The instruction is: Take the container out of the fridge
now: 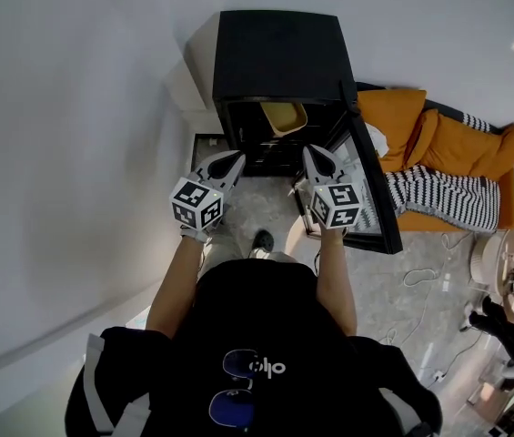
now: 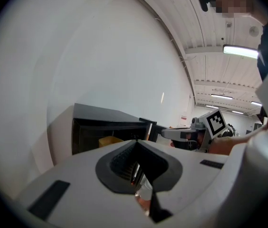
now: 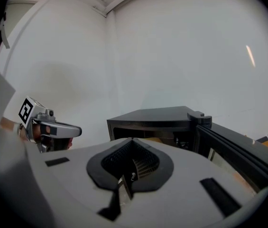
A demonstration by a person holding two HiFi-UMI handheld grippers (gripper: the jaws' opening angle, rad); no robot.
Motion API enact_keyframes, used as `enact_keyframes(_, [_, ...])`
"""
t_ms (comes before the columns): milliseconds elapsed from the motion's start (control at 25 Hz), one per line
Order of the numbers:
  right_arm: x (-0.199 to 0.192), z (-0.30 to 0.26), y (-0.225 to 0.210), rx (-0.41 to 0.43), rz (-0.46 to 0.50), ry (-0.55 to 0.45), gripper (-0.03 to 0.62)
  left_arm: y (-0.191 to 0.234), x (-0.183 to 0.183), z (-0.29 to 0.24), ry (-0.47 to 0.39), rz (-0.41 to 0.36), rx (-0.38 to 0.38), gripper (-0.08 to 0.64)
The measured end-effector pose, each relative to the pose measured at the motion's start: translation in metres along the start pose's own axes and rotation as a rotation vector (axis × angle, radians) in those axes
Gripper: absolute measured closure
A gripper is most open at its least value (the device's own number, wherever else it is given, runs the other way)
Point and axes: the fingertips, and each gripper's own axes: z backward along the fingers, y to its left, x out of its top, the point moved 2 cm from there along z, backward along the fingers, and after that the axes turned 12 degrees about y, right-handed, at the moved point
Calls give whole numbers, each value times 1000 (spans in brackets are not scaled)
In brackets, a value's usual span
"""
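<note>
**A:** Begin with what is nearest. How do the two tools stand?

**B:** Both are held out in front of the person, side by side and apart. The left gripper (image 1: 228,161) has its jaws together, the two tips meeting, and nothing is between them. The right gripper (image 1: 317,158) is the same: fully closed and empty.

**A:** And just past them?

**B:** The fridge (image 1: 279,53), a small black one, with its mouth facing the person. Its door (image 1: 372,194) is swung open to the right, so it stands just beside the right gripper, on that gripper's outer side.

**A:** Where is the container?

**B:** The container (image 1: 284,115) is yellow and it sits inside the fridge, in the upper part of the compartment, near the front (what carries it I cannot tell, the inside is dark). It is not taken out yet.

**A:** Which way does it lie from the tools?

**B:** It lies ahead of both and between their two lines, a little more toward the right one. So I judge the right gripper to be the nearer, though the door is close on its side. In each gripper view the yellow shows just above the jaw tips, so the way to it is forward, not down.

**A:** Its long axis?

**B:** I cannot tell it. From above the container looks nearly square, with one corner toward the opening.

**A:** And behind all this?

**B:** Only the plain white wall (image 3: 171,56) behind the fridge. I think the jaws must open before either tool goes in.
</note>
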Motion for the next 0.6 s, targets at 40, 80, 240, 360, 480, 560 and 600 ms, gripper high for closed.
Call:
enact_keyframes(40, [-1, 0, 1, 1, 1, 2, 584, 0, -2, 1, 0, 4, 1, 557])
enact_keyframes(80, [-2, 0, 2, 2, 3, 4, 584, 1, -3, 1, 1, 6, 2, 557])
enact_keyframes(240, [-3, -1, 1, -4, 10, 7, 584, 0, -8, 3, -2, 9, -2, 557])
enact_keyframes(360, [-3, -2, 2, -8, 13, 7, 584, 3, -9, 7, -7, 12, 2, 557])
enact_keyframes(480, [-4, -5, 4, -7, 4, 9, 584, 8, -11, 9, -10, 18, 5, 557])
enact_keyframes(560, [-5, -7, 4, -6, -5, 10, 584, 9, -10, 10, -13, 20, 4, 557])
enact_keyframes(600, [-5, -8, 5, -5, -8, 11, 584, 10, -9, 10, -14, 21, 3, 557])
